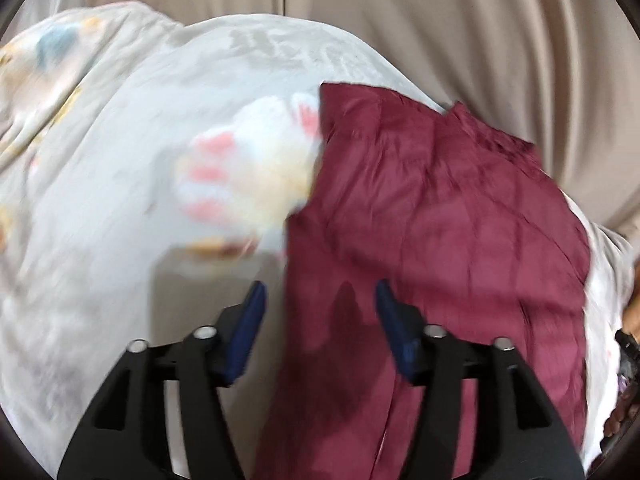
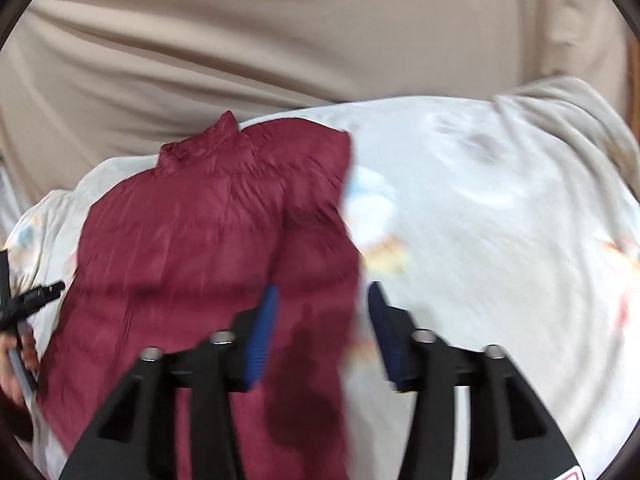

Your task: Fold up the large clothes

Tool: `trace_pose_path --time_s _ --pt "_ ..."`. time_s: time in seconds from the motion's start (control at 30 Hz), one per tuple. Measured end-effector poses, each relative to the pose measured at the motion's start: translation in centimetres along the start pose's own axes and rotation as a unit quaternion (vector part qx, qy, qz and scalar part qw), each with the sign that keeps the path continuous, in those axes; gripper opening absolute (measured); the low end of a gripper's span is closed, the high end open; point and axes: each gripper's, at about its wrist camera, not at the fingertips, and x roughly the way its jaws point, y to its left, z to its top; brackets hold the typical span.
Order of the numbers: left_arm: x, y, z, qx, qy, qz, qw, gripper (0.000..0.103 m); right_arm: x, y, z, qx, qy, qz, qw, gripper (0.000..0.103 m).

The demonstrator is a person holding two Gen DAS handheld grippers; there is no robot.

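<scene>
Jacket: one, maroon, quilted point(image 1: 440, 208) point(image 2: 192, 232). It lies flat on the sheet, collar at the far end toward the curtain. Both long sides look folded inward; blur hides the seams.

Sheet: one, pale with faint coloured prints point(image 1: 120, 160) point(image 2: 480, 208). It lies under the jacket and shows on both sides of it.

Curtain: one, beige, pleated point(image 1: 440, 20) point(image 2: 280, 40). It hangs past the jacket's collar end.

Left gripper: one point(image 1: 320, 296). Jaws parted, nothing pinched. It is above the jacket's near end, over its left edge; the left blue pad is over the sheet, the right one over maroon cloth. Contact with the cloth: cannot tell, frame blurred.

Right gripper: one point(image 2: 324, 300). Jaws parted, pads clear of the cloth. It is above the jacket's right folded strip at the near end; the left pad is over the jacket, the right one over the sheet.

Pads: four in all, blue, two per gripper.

Hand: one seen in the right wrist view point(image 2: 16, 360), just beside the jacket's left side, gripping a black handle.

Left-wrist edge: a dark object and part of a hand at the far right point(image 1: 628, 344), beside the jacket's right side; too small to tell more.

Blur: heavy in both views, worst on the sheet prints.
</scene>
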Motion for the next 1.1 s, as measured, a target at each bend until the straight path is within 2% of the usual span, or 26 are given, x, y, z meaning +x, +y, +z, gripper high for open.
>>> trace_pose_path --time_s 0.07,0.17,0.3,0.4,0.53,0.57,0.63,0.73,0.77,0.8,0.83,0.87,0.9,0.93,1.03,1.1 --pt "-2.9 1.4 -2.9 0.006 0.009 -0.014 0.9998 0.074 -3.7 -2.3 -4.0 0.012 0.016 0.010 1.000 0.064" --pt "-5.7 2.7 -6.5 0.017 0.019 -0.018 0.9995 0.083 -6.7 -4.5 -8.3 0.043 0.038 0.032 0.998 0.070" --pt "-7.5 4.5 -10.6 -0.009 0.046 -0.030 0.9984 0.084 -9.4 -6.4 -14.9 0.105 0.055 0.063 0.991 0.073" --pt "-7.1 5.4 -12.3 -0.048 0.073 -0.062 0.9943 0.084 -9.4 -6.5 -17.1 0.135 0.058 0.093 0.985 0.073" --pt "-7.4 4.2 -13.4 -0.026 0.061 -0.043 0.9968 0.084 -8.0 -5.5 -17.7 0.157 0.068 0.133 0.976 0.073" --pt "-7.5 3.9 -13.5 -0.025 0.062 -0.046 0.9967 0.083 -7.7 -5.3 -17.7 0.159 0.070 0.136 0.975 0.073" --pt "-7.3 3.4 -13.5 -0.029 0.066 -0.056 0.9958 0.070 -6.9 -4.5 -17.5 0.162 0.077 0.148 0.973 0.073" --pt "-7.3 2.7 -13.4 -0.028 0.071 -0.059 0.9953 0.045 -5.8 -3.2 -17.0 0.164 0.084 0.155 0.971 0.073" --pt "-7.4 2.5 -13.4 -0.028 0.072 -0.065 0.9949 0.034 -5.7 -3.0 -16.8 0.164 0.084 0.154 0.971 0.071" --pt "-7.8 2.2 -13.3 -0.026 0.068 -0.067 0.9951 0.024 -5.6 -2.6 -16.7 0.162 0.083 0.150 0.972 0.064" --pt "-8.3 2.0 -13.3 -0.018 0.061 -0.059 0.9962 0.016 -5.6 -2.3 -16.7 0.160 0.082 0.147 0.973 0.051" --pt "-8.6 1.8 -13.2 -0.013 0.055 -0.053 0.9970 0.011 -5.5 -1.8 -16.7 0.154 0.082 0.144 0.974 0.041" --pt "-9.3 1.8 -13.3 -0.010 0.048 -0.060 0.9970 0.010 -5.6 -1.6 -16.7 0.151 0.082 0.142 0.975 0.020" --pt "-9.7 1.9 -13.3 -0.012 0.045 -0.065 0.9968 0.009 -5.8 -1.4 -16.7 0.147 0.081 0.139 0.976 0.011" --pt "-11.5 2.1 -13.9 -0.005 0.034 -0.082 0.9960 0.007 -7.3 -1.1 -16.9 0.139 0.053 0.133 0.980 0.005" --pt "-12.7 2.0 -14.5 0.001 0.029 -0.094 0.9951 0.006 -8.9 -0.9 -17.0 0.131 0.032 0.128 0.983 0.003"
